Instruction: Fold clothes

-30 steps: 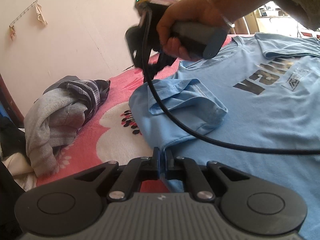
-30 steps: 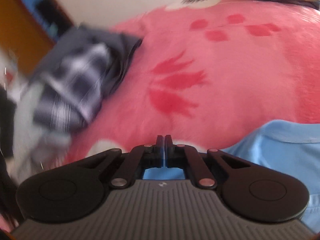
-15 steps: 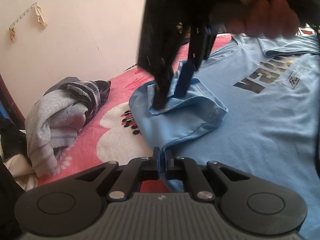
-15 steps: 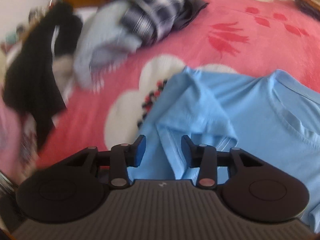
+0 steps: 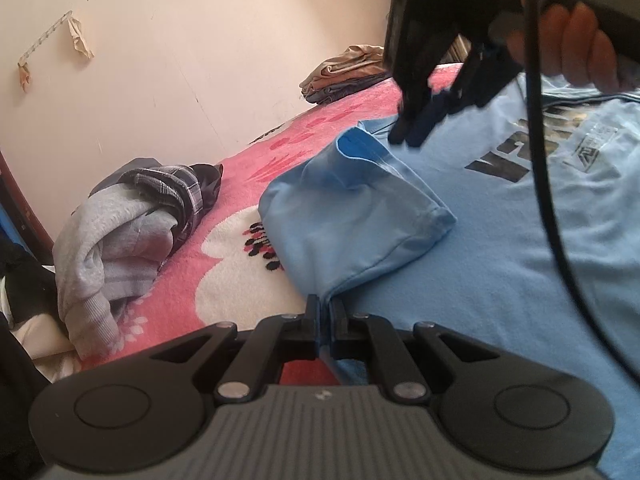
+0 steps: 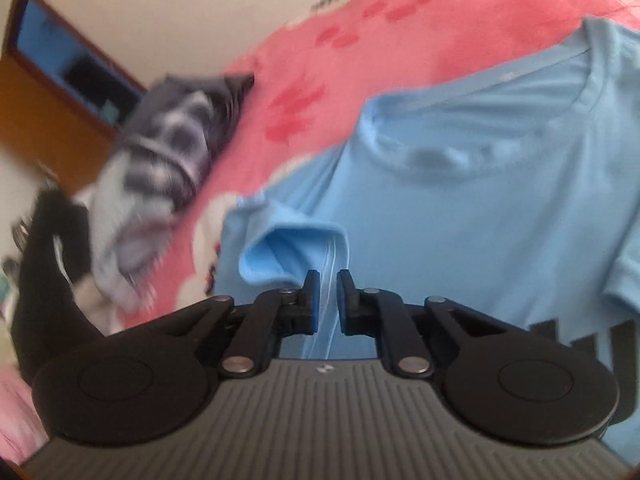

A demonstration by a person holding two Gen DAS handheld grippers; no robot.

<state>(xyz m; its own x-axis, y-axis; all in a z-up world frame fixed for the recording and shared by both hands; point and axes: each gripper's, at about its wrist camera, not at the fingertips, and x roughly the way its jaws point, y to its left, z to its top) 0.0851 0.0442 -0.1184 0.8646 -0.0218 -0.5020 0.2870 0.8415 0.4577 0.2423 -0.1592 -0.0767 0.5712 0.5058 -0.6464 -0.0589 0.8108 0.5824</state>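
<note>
A light blue T-shirt point(image 5: 500, 260) with a dark print lies spread on the pink blanket point(image 5: 304, 156). My left gripper point(image 5: 324, 316) is shut on the shirt's side edge just below the sleeve point(image 5: 360, 208). The sleeve is doubled over the chest, its hem lifted. My right gripper point(image 5: 412, 136), held by a hand point(image 5: 580, 48), hangs at that hem. In the right wrist view its jaws point(image 6: 328, 300) are closing with the sleeve's stitched hem point(image 6: 288, 252) between them, and the shirt's neckline point(image 6: 480, 160) lies beyond.
A heap of grey and plaid clothes point(image 5: 120, 232) lies at the left of the bed, beside dark garments. A folded stack point(image 5: 348, 72) rests by the wall at the back. The right gripper's black cable point(image 5: 548, 200) hangs across the shirt.
My right gripper swung in over the sleeve, opened, then narrowed on its hem; the hem now stands raised off the shirt. My left gripper kept still on the edge.
</note>
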